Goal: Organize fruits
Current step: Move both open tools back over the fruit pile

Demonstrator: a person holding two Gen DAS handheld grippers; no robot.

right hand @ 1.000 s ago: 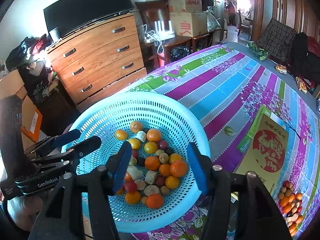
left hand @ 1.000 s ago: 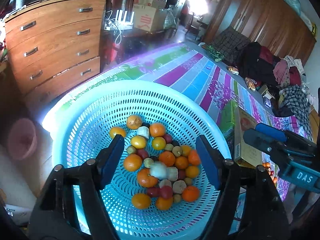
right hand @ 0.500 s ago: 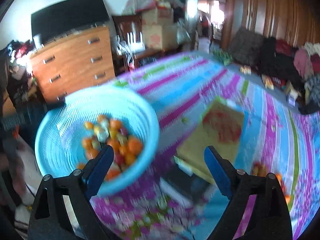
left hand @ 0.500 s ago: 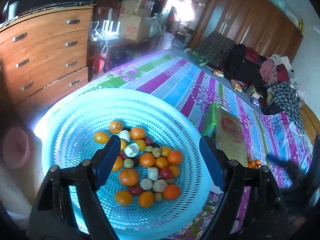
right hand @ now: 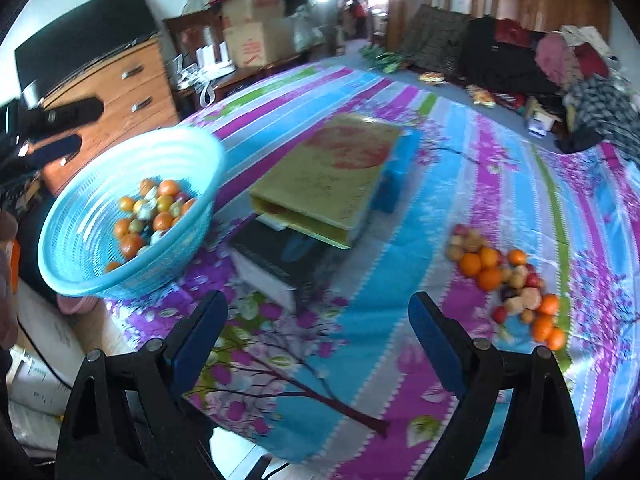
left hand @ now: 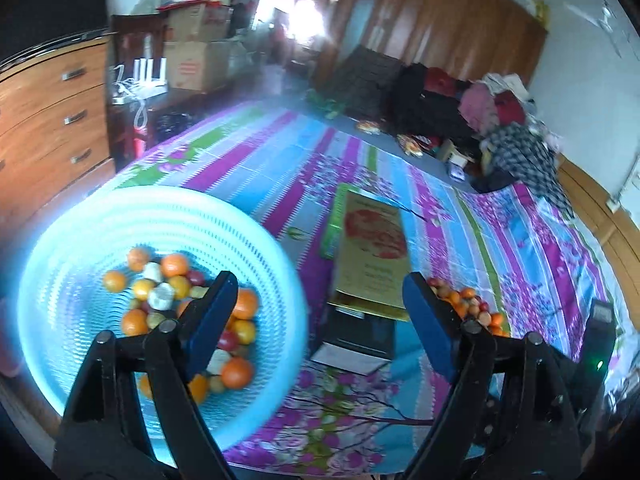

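A light blue mesh basket (left hand: 80, 240) (right hand: 100, 280) holds several oranges and small mixed fruits (left hand: 168, 296) (right hand: 152, 216) at the bed's left edge. A loose pile of oranges and small fruits (right hand: 508, 280) (left hand: 468, 304) lies on the striped bedspread to the right. My left gripper (left hand: 320, 300) is open and empty, above the basket's right rim. My right gripper (right hand: 316, 320) is open and empty over the bedspread, between basket and pile. The left gripper's fingers (right hand: 60, 128) show at far left in the right wrist view.
A yellow box (right hand: 332, 176) (left hand: 372, 248) rests on a black book or case (right hand: 280, 256) between basket and pile. A wooden dresser (right hand: 116, 84) stands behind the basket. Clothes (right hand: 560, 64) are heaped at the bed's far end.
Both grippers have swung right, away from above the basket. The right gripper moved furthest and now faces the box and the fruit pile. Both stayed open.
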